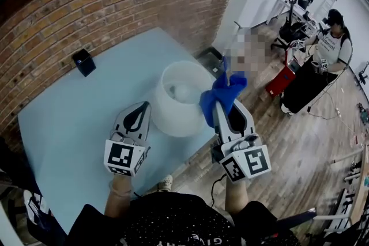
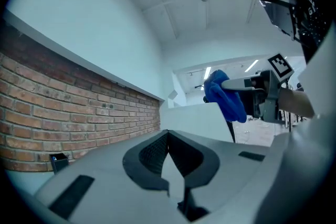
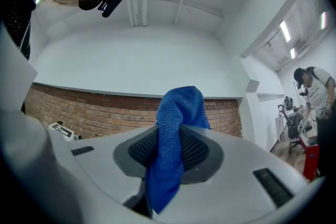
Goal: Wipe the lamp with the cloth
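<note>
The lamp, with its round white shade, stands near the front right edge of the pale blue table, and nothing on it shows whether any part has been wiped yet. The blue cloth is already in hand: it is pinched between the jaws of the right gripper, bunching out above them and trailing down below. It hangs at the shade's right rim. From above I can't quite say whether it is touching the shade or hanging just clear of it. So picking up the cloth looks done, and by my reckoning most or all of the wiping is left. The left gripper sits at the shade's near left side with its jaws closed together on nothing, perhaps placed to steady the lamp. A small black box sits well away by the brick wall, and a person works at a desk across the room.
</note>
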The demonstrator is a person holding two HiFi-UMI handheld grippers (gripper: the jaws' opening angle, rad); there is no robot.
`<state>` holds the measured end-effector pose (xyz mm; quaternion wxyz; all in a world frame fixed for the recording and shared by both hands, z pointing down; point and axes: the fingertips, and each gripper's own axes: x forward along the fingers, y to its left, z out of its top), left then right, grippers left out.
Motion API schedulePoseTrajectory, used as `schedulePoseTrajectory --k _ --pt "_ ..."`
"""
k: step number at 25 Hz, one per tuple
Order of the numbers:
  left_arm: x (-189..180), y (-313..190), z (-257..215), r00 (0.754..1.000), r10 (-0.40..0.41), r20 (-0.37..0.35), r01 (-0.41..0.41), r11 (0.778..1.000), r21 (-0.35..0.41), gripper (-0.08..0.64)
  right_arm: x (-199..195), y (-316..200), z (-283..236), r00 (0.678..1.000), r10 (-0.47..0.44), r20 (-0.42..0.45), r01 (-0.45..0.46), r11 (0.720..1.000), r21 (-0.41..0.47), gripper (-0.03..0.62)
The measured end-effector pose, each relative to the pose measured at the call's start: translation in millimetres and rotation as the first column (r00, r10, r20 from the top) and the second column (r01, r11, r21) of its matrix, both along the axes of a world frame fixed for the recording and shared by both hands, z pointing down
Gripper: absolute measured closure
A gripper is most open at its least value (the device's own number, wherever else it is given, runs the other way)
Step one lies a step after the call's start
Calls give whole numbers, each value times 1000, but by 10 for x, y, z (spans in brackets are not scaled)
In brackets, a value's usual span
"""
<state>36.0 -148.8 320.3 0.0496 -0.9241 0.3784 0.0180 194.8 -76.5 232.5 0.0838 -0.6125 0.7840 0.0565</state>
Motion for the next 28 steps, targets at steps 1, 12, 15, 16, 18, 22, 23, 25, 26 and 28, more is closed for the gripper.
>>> schedulePoseTrajectory --k 1,12,15,16,18,22,23,25,26,28 --pt "6 -46 17 1000 -2 1 2 1000 -3 551 22 -49 2 1000 3 0 -3 1000 -1 497" --pt "59 -299 195 1000 -3 22 4 999 -39 551 164 -176 424 998 41 49 -36 996 -82 497" --pt "58 -310 238 1000 -5 29 6 999 -45 552 205 -184 563 997 53 53 -47 993 -106 497" --pt "53 -314 256 999 -6 31 8 999 -49 551 215 -186 608 997 59 53 -52 992 -115 497" --pt "44 -328 291 999 -11 39 14 998 -58 551 236 -186 678 996 66 60 -57 990 -128 497" --pt "46 -335 373 998 -12 57 17 997 -77 551 282 -183 805 994 82 74 -70 985 -158 497" --pt "49 -335 397 998 -11 60 16 997 -82 551 292 -181 844 993 87 78 -73 983 -166 497" --pt "54 -339 446 998 -11 63 17 996 -90 551 316 -177 932 992 97 85 -80 980 -180 497" --pt "57 -342 469 998 -11 64 17 995 -94 551 332 -177 980 991 100 87 -82 979 -188 497" --pt "58 -354 504 998 -13 67 19 995 -99 551 373 -181 1080 990 108 91 -88 974 -208 497"
